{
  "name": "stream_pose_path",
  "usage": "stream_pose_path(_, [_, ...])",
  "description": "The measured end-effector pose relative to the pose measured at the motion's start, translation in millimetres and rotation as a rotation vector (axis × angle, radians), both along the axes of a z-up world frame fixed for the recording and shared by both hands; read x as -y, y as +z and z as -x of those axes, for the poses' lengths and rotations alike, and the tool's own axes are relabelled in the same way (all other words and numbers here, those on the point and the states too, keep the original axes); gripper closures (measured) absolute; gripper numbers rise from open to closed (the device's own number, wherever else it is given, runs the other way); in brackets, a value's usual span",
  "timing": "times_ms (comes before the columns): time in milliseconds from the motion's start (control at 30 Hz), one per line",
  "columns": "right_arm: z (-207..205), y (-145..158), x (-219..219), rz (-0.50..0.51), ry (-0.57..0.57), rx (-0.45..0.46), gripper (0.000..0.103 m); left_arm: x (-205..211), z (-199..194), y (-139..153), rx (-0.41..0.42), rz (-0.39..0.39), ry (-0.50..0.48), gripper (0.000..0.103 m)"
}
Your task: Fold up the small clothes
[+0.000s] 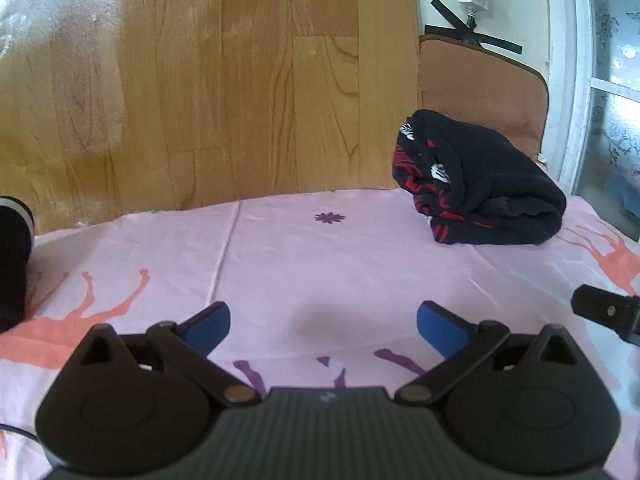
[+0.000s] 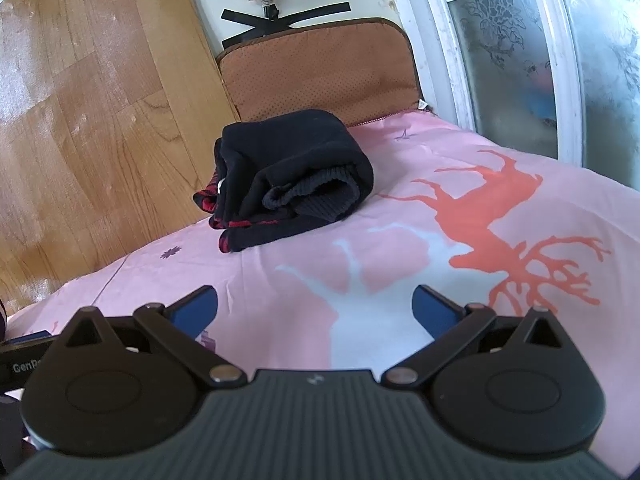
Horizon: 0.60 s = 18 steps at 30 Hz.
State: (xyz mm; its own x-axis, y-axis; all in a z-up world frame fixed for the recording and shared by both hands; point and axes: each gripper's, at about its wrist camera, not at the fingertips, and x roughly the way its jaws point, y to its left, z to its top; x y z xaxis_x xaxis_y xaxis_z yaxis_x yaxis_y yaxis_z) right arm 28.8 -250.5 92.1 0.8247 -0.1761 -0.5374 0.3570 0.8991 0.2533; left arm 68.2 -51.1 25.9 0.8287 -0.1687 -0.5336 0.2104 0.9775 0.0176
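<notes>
Black sweater (image 2: 288,176) folded on pink bed sheet (image 2: 420,216). Left tongs (image 1: 323,326) and right tongs (image 2: 314,310) wide open, holding nothing. Best to pat flat gently.

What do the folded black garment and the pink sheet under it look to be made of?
Folded black garment with red pattern: seemingly soft matte fleece or knit; a ribbed knit cuff shows at its open end. Pink printed bedsheet: thin, smooth woven cloth, perhaps cotton, with creases and a seam line.
</notes>
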Motion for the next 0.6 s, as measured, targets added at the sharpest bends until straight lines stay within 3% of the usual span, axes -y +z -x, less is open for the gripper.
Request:
stream_pose_path(267, [-0.3, -0.8, 2.1, -0.006, 0.004, 0.001, 0.0, 3.2, 4.9, 3.7, 0.041, -0.062, 0.021, 0.0])
stream_pose_path(600, [0.6, -0.5, 3.1, -0.015, 0.001, 0.008, 0.0, 5.0, 9.9, 7.5, 0.06, -0.081, 0.002, 0.0])
